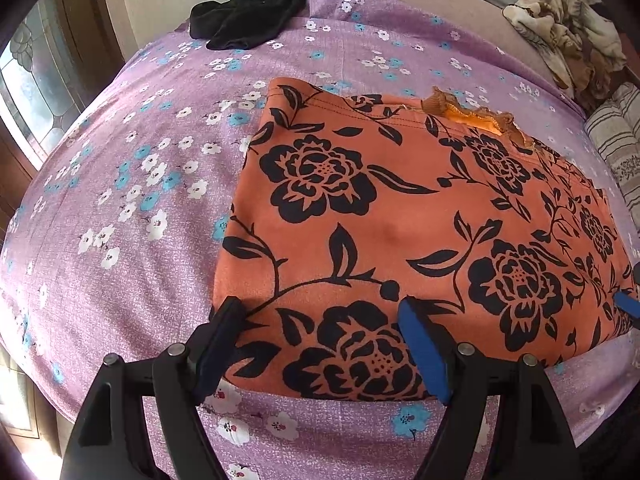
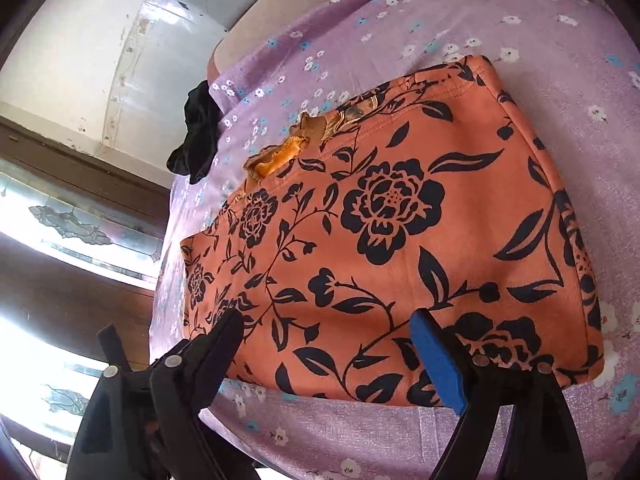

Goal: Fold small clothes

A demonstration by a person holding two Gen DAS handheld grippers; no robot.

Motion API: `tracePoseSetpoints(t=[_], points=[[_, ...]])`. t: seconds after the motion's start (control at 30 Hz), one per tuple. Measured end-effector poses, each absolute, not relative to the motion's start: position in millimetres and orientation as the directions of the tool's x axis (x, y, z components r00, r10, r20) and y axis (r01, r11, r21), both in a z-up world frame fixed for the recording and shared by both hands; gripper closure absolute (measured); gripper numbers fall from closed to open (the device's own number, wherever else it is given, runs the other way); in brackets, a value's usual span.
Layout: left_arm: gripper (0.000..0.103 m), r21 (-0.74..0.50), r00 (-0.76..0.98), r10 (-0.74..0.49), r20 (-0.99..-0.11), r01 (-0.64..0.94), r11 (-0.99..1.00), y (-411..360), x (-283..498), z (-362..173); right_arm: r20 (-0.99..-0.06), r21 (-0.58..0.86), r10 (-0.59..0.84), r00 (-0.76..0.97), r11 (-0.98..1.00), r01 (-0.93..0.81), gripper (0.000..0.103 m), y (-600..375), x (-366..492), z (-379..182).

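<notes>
An orange garment with a black flower print (image 1: 400,220) lies folded flat on the purple flowered bedsheet (image 1: 140,140). A frilly orange trim shows at its far edge. My left gripper (image 1: 320,306) stands open over the garment's near left corner, its fingers wide apart and nothing pinched between them. In the right wrist view the same garment (image 2: 400,240) fills the middle. My right gripper (image 2: 328,318) is open above its near edge, with cloth under the gap but not squeezed. A blue pad of the right gripper (image 1: 628,304) peeks in at the garment's right side.
A crumpled black garment (image 1: 248,12) lies at the bed's far left edge and also shows in the right wrist view (image 2: 198,136). A beige patterned blanket (image 1: 560,28) and a striped cushion (image 1: 616,148) sit at the far right. A patterned glass window (image 1: 28,92) is left of the bed.
</notes>
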State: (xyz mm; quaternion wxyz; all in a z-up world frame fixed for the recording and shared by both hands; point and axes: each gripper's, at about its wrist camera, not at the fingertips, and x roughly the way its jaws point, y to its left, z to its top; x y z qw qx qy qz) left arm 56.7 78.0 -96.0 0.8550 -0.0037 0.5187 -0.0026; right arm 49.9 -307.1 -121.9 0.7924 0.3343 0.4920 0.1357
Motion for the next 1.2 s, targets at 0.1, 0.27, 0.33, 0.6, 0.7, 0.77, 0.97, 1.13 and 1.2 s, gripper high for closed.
tracePoseSetpoints(t=[0.1,0.27,0.33,0.6,0.7,0.77,0.97,1.13,1.2], points=[[0.023,-0.045,0.487,-0.030,-0.873,-0.019,0.999,90.2,52.8,-84.9,-0.712,0.651,0.523,0.469,0.742,0.160,0.016,-310.4,47.5,-130.0],[0.023,-0.104,0.545,-0.049,-0.837,-0.071,0.992,113.6,46.3,-68.9,-0.667,0.672,0.531,0.522,0.732,0.115,0.016,-315.7,37.8,-113.5],[0.023,-0.078,0.512,-0.033,-0.859,-0.067,0.995,113.7,49.6,-77.1,-0.688,0.659,0.519,0.508,0.739,0.138,0.016,-316.7,38.5,-120.1],[0.023,-0.041,0.472,-0.010,-0.882,-0.055,0.998,112.7,48.4,-84.2,-0.684,0.662,0.486,0.544,0.726,0.184,0.016,-306.4,24.0,-118.7],[0.023,-0.041,0.503,-0.010,-0.864,-0.050,0.998,115.7,42.6,-73.8,-0.688,0.630,0.448,0.571,0.759,0.164,0.016,-281.7,13.9,-112.6],[0.023,-0.053,0.511,-0.017,-0.860,-0.055,0.997,118.1,39.3,-71.4,-0.677,0.608,0.429,0.598,0.784,0.127,0.016,-262.4,3.9,-103.5],[0.023,-0.083,0.534,-0.042,-0.845,-0.053,0.995,123.0,32.7,-61.9,-0.662,0.535,0.415,0.624,0.845,0.006,0.016,-212.7,-16.1,-83.0],[0.023,-0.089,0.558,-0.053,-0.828,-0.037,0.995,119.6,26.7,-49.8,-0.653,0.517,0.412,0.635,0.855,-0.023,0.016,-202.5,-20.7,-74.6],[0.023,-0.087,0.562,-0.053,-0.826,-0.035,0.996,118.0,26.0,-46.3,-0.654,0.516,0.404,0.640,0.857,-0.013,0.016,-203.3,-22.9,-74.3]])
